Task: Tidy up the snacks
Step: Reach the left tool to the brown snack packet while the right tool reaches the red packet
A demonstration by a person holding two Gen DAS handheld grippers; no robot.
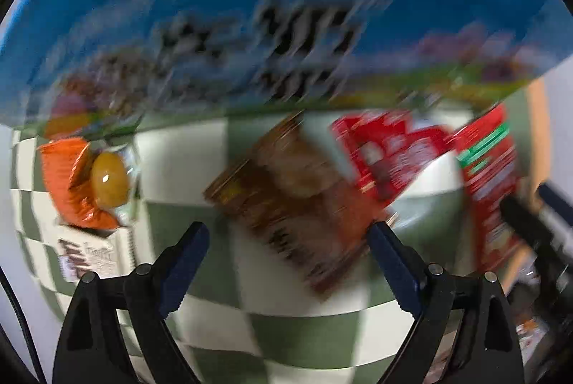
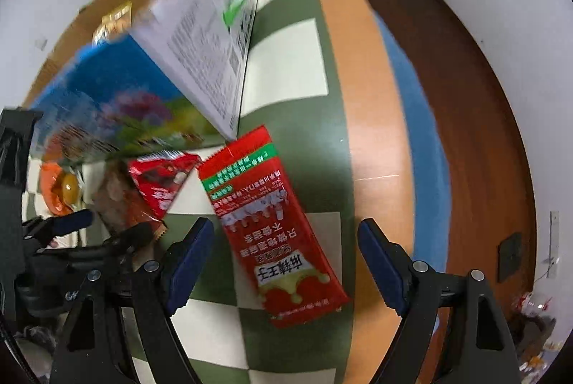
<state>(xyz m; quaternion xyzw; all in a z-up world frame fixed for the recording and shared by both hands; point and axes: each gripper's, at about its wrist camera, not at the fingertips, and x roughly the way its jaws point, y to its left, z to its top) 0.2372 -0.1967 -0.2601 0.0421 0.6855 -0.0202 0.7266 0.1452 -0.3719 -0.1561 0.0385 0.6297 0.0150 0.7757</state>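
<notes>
Long red snack packet (image 2: 272, 226) lies flat on checkered cloth, beside brown packet (image 1: 293, 201)

Glossy foil red packet (image 2: 272, 223); printed cardboard blue box (image 2: 104, 90); matt checked cloth (image 2: 286, 54); smooth wood tabletop (image 2: 369, 105).

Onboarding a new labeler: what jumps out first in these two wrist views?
The big blue box filling the back of the checkered cloth. Next, the long red packet lying flat between the open right gripper fingers, and a brown packet ahead of the open left gripper.
</notes>
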